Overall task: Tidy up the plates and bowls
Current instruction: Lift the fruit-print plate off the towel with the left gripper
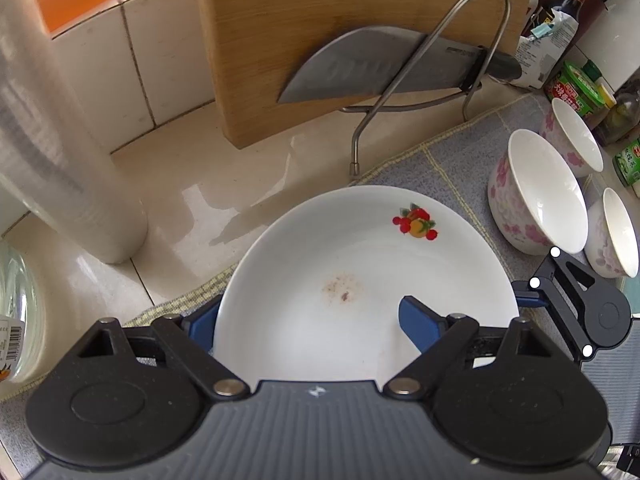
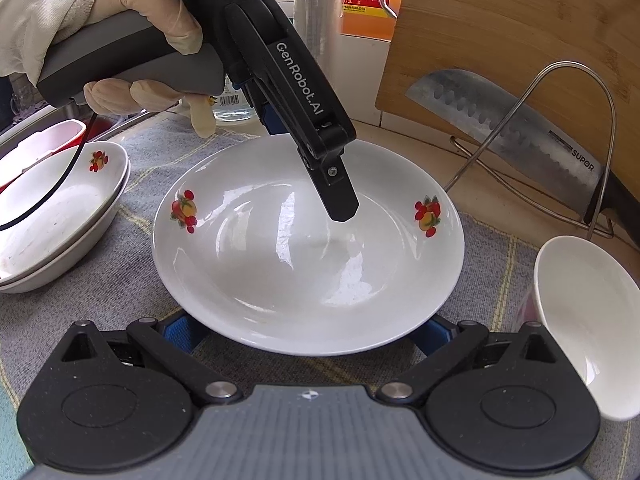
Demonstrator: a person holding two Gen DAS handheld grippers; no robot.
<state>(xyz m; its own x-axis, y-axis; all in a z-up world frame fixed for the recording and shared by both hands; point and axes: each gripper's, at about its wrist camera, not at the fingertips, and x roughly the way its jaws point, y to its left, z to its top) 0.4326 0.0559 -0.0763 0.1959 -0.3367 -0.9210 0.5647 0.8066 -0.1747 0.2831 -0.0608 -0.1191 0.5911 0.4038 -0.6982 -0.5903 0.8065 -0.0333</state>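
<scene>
the plate lies on the cloth-covered table, its left rim clamped by the left hand-held gripper; the right hand-held gripper (open wide) straddles the near rim.

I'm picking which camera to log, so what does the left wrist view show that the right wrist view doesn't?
Only the left wrist view: three floral bowls side by side, and brown specks in the plate. Only the right wrist view: two stacked plates at left, and the gloved hand holding the left gripper. Both: the fruit-print plate, knife, cutting board and checked mat.
</scene>
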